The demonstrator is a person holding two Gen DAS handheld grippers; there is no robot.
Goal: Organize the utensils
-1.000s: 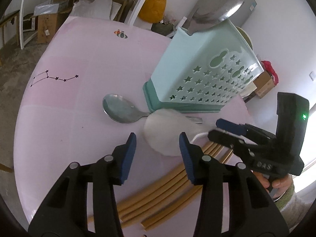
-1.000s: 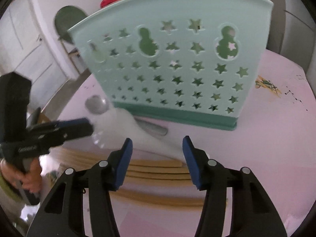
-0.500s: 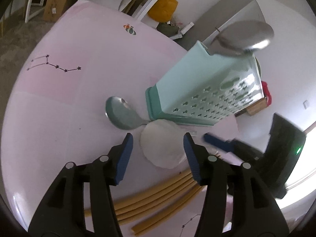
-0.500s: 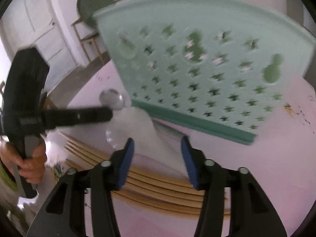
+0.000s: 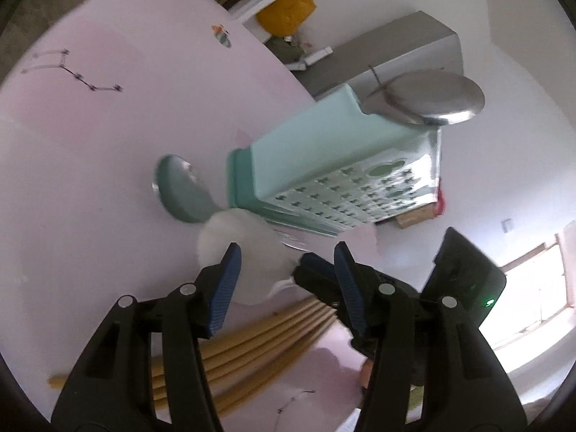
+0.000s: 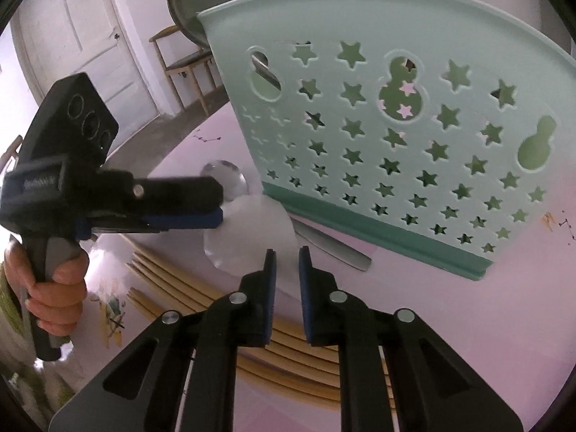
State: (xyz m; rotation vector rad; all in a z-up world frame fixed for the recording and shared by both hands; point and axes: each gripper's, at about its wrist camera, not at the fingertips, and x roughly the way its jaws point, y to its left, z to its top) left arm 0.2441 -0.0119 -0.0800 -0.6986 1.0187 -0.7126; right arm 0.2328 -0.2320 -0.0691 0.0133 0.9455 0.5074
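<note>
Peeking above the mint caddy [image 5: 324,158], a steel ladle [image 5: 424,102] is showing only to the left camera. The right claw [image 6: 286,259] is closing on the white spoon [image 6: 248,230] lying before the caddy; the left claw [image 5: 284,262] is hanging released over it.

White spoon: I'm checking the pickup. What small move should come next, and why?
Probably finish closing the right gripper on the white spoon's handle, then lift: its jaws are closing around the handle, and the spoon lies on the table beside the teal holder.
</note>
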